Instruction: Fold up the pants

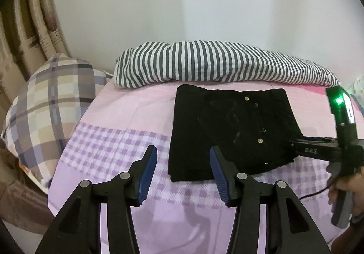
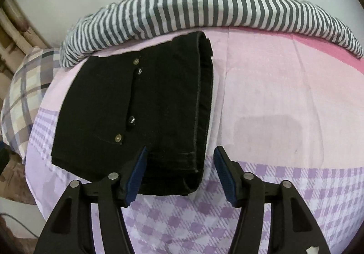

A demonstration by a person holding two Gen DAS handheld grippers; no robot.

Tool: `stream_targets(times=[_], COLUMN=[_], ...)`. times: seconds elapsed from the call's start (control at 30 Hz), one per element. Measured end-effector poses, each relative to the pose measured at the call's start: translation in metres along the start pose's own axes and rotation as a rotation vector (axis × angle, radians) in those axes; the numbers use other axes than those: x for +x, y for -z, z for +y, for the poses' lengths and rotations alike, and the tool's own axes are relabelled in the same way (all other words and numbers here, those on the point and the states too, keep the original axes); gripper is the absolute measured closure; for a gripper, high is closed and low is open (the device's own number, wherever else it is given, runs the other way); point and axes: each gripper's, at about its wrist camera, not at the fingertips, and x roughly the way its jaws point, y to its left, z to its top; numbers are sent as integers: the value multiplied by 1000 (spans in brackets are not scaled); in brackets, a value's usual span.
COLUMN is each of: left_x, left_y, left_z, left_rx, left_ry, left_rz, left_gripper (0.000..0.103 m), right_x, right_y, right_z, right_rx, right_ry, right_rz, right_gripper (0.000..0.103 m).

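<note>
The black pants (image 1: pixel 232 126) lie folded into a compact rectangle on the pink and purple bedsheet (image 1: pixel 127 131), metal buttons facing up. My left gripper (image 1: pixel 183 156) is open and empty, just short of the near left corner of the pants. In the right wrist view the pants (image 2: pixel 141 113) sit left of centre, with the thick folded edge on the right. My right gripper (image 2: pixel 180 156) is open, its jaws standing either side of the near right corner of the pants without closing on them. The right gripper also shows in the left wrist view (image 1: pixel 293 143) at the pants' right edge.
A striped grey and white blanket roll (image 1: pixel 218 63) lies along the far side of the bed against the wall. A plaid pillow (image 1: pixel 47 104) sits at the left edge. The bedsheet in the right wrist view (image 2: pixel 284 99) stretches right of the pants.
</note>
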Motion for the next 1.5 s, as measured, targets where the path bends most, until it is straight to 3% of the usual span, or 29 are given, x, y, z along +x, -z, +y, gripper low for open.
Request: stream_targets(times=[0.17,0.43,0.53,0.63,0.73,1.0,1.5], left_x=[-9,-6,-3,0,5,22,17], left_y=[11,20,24,27,31,45,44], left_z=[-4,-5,-6,-7,-7,-5,-6], left_rx=[9,4,-2,-6,-14,-27,-22], left_ry=[-23,-20,-21,-19,-21,-42,-32], left_rz=[-14,-5,1,11,23,68,47], left_gripper=[41,40,40,40,40,40,40], right_x=[-1,-26,-41,-55,-67,-86,-90], right_y=[2,12,18,25,33,59,77], right_z=[3,22,32,39,46,60,68], right_rx=[-16,-61,-83,-94,-107,-131,-131], right_ry=[30,42,44,35,32,54,101], right_rz=[-13,-72,-115,-140,-154,-207,-229], right_gripper=[45,43,30,29,20,12,8])
